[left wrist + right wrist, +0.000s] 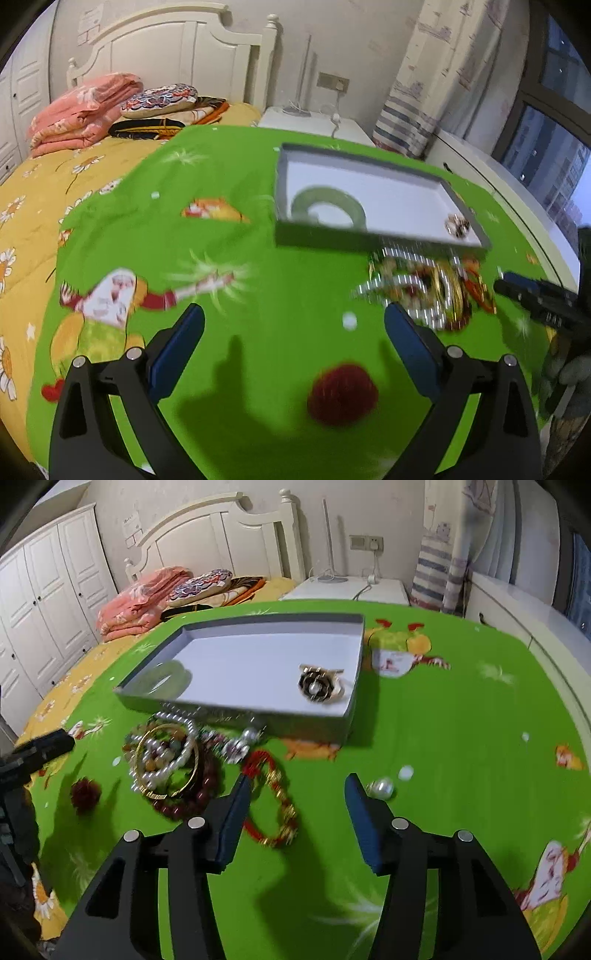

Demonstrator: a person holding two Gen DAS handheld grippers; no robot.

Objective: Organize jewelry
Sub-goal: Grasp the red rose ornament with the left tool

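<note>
Between the right gripper jaws, spread apart and empty: part of one red-and-gold bracelet on the green bed cover. Just outside the right jaw, one loose pearl. Ahead and left of these jaws, one tangled pile of pearl strands, a gold bangle and dark red beads, probably kept close to the tray front for short transfers. Beyond the jaws, one grey tray, holding already two pieces: one green jade bangle and one black-and-gold brooch. Below the left gripper jaws, also wide apart and empty: one dark red pompom.
</note>
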